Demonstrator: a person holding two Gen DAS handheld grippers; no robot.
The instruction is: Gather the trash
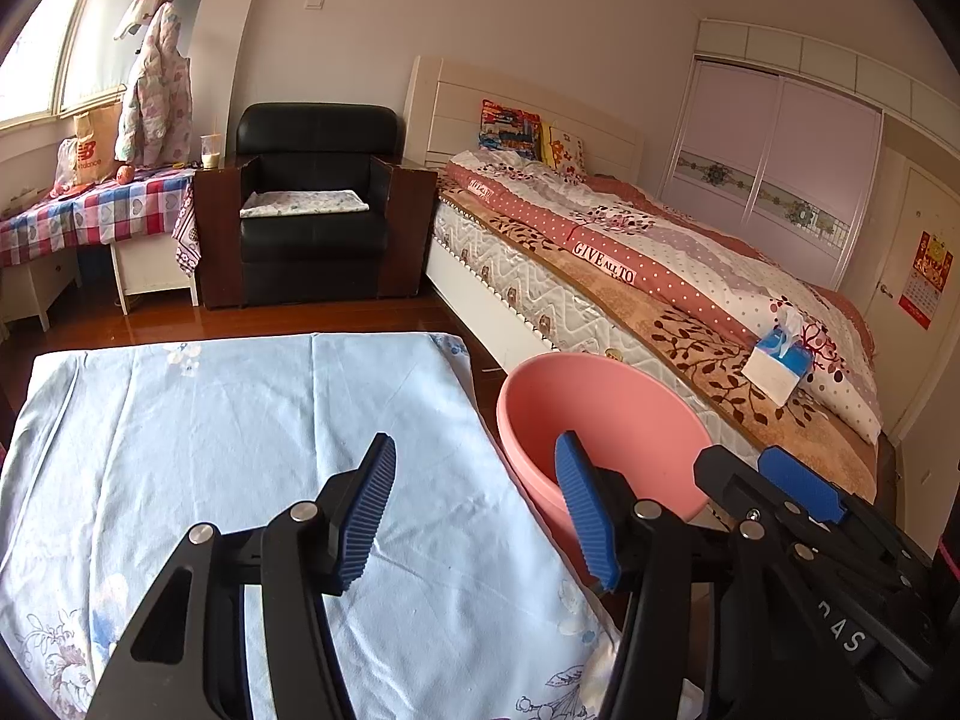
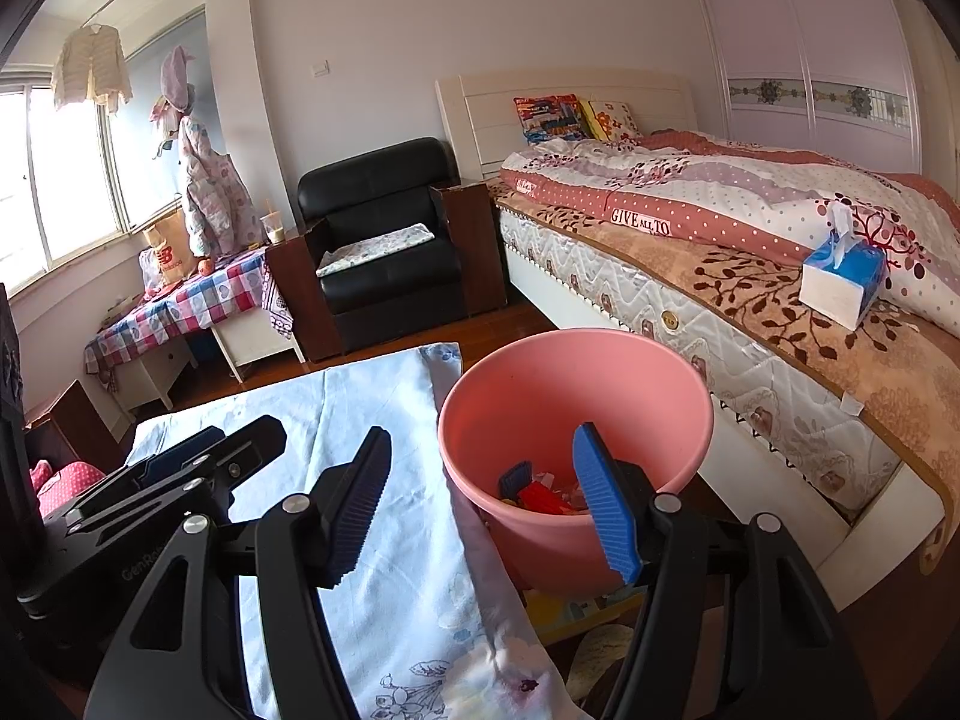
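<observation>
Both the left gripper [image 1: 477, 516] and the right gripper [image 2: 483, 501] gaped empty at lower centre, beside the pink trash bin [image 2: 654, 372].

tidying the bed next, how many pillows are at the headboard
2. A blue and red patterned pillow leans on the headboard, and a yellow floral pillow sits just right of it. The duvet could hide more.

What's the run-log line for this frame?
left gripper: open, empty | right gripper: open, empty | pink bin: holds trash | blue cloth: bare
</observation>
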